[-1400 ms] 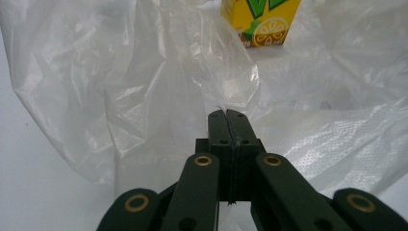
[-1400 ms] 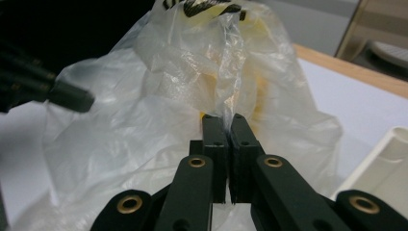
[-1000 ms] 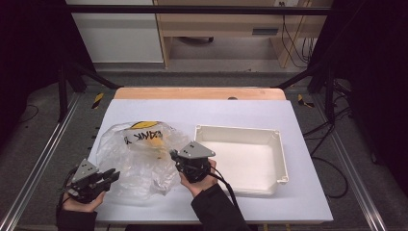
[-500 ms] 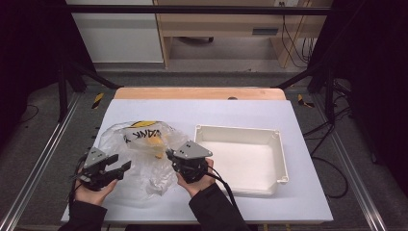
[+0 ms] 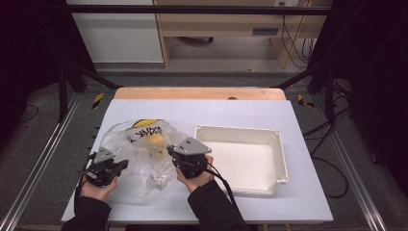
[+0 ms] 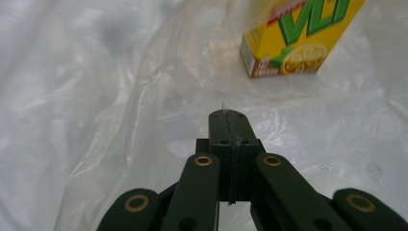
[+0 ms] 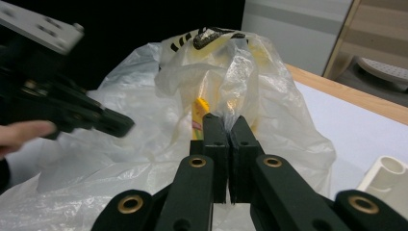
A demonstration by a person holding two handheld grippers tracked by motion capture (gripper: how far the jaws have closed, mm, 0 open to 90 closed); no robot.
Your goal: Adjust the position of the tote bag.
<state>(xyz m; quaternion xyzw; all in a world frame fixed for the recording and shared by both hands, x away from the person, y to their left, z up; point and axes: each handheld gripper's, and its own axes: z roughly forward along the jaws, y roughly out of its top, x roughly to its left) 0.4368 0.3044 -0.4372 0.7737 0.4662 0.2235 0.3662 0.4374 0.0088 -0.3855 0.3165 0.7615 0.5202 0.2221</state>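
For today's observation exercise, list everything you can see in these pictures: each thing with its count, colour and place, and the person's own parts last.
Plastic bag: one, clear with black print, on the table's left half, between the two grippers.
Drink carton: one, yellow with green lettering and a lemon picture, inside the bag.
Tray: one, white, on the table's right half.
Table: one, white top with a wooden far edge.
Cabinet: one, white, on the floor beyond the table.
Left gripper: one, black, jaws together on a fold of the bag.
Right gripper: one, black, jaws together on the bag's film.
Hands: two, dark sleeves, at the near edge.
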